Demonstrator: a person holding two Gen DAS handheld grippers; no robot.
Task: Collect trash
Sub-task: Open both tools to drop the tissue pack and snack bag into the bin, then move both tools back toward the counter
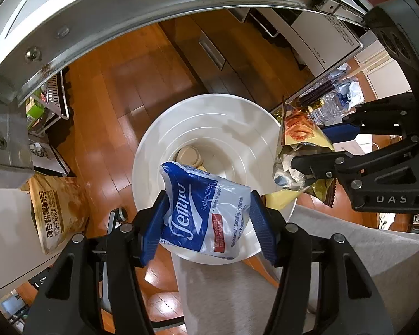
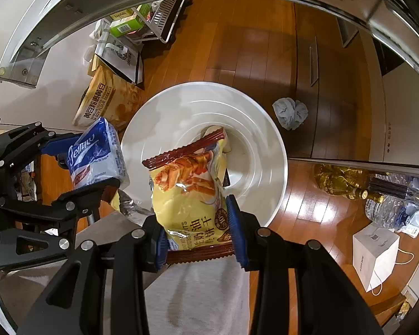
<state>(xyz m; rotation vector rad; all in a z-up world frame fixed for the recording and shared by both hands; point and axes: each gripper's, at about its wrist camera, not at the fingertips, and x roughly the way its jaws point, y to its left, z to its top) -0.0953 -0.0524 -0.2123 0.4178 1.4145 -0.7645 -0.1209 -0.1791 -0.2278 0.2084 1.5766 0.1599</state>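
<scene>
Gripping glossy tissue pack (image 1: 206, 209), crinkly biscuit wrapper (image 2: 192, 195), over round white bin (image 1: 237, 117)

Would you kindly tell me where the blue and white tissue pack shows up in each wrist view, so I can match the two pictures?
Left wrist view: the tissue pack sits low at centre, clamped in the left hand-held gripper, over the bin.
Right wrist view: the tissue pack is at the left edge, beside the bin.
Shared landmark: the white bin on the wooden floor.
</scene>
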